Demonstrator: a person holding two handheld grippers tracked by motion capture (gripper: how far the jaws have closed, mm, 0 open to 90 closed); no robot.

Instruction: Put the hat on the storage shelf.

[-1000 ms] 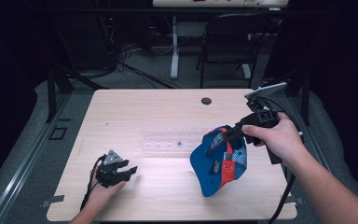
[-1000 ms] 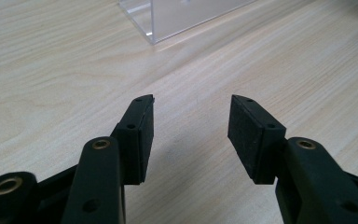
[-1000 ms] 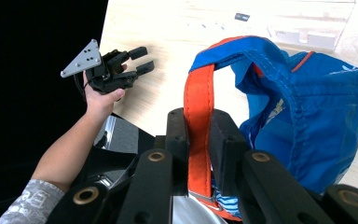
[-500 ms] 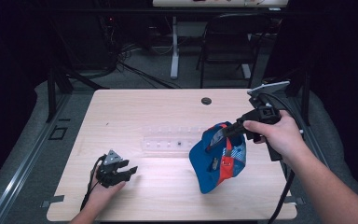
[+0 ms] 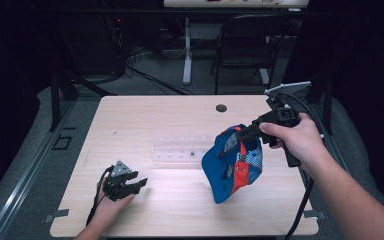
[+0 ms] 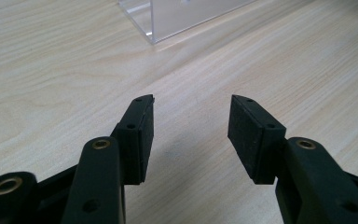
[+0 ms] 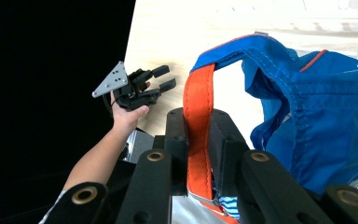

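Observation:
A blue cap (image 5: 231,162) with orange trim hangs above the right half of the table, held by my right gripper (image 5: 243,134). In the right gripper view the jaws are shut on the cap's orange strap (image 7: 198,135), and the blue crown (image 7: 317,121) droops to the right. My left gripper (image 5: 139,184) rests low near the table's front left, open with nothing between its fingers. Its two black pads (image 6: 141,135) stand apart over bare wood in the left gripper view (image 6: 191,100). The left gripper (image 7: 163,78) also shows in the right gripper view, held in a hand.
A clear plastic rack (image 5: 180,151) lies at the table's middle, its corner (image 6: 177,16) ahead of the left gripper. A dark grommet hole (image 5: 221,108) sits near the far edge. A chair (image 5: 242,47) and cables stand on the floor beyond the wooden table (image 5: 145,120).
The right gripper has lifted slightly and shifted with the cap, which now hangs a little higher. The left gripper has stayed in place, open.

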